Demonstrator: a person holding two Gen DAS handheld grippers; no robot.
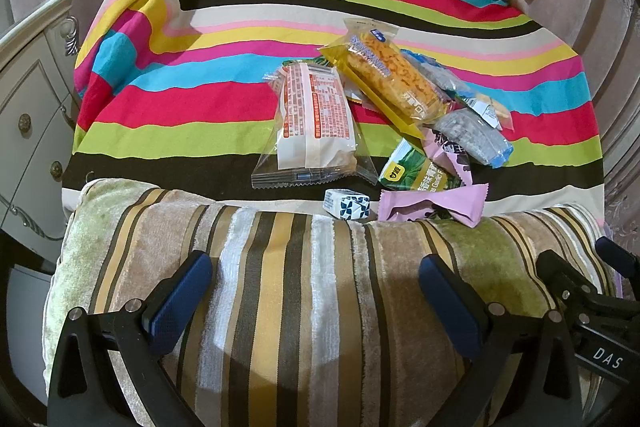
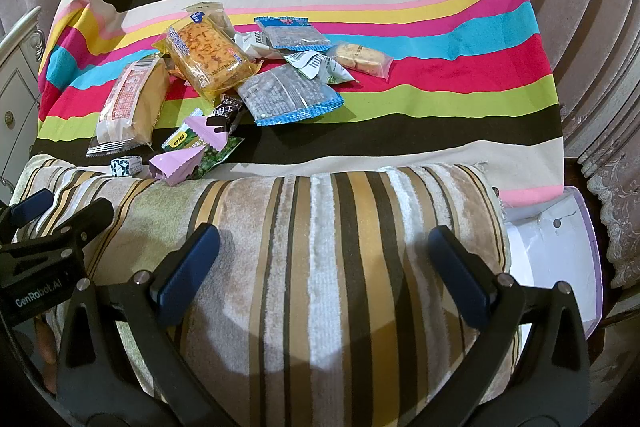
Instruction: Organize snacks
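- Orange cake packet [image 2: 208,61] lies tilted atop the pile.
- White-red cake packet [image 2: 130,105] lies left of it.
- Two grey-blue packets [image 2: 290,97] lie right.
- Pink wrappers [image 2: 180,163] lie nearest.

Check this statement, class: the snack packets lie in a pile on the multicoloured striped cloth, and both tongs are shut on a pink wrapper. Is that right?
One error: both tongs, left and right, are open and empty above the striped velvet cushion, as each wrist view shows. The snack packets do lie piled on the multicoloured striped cloth.
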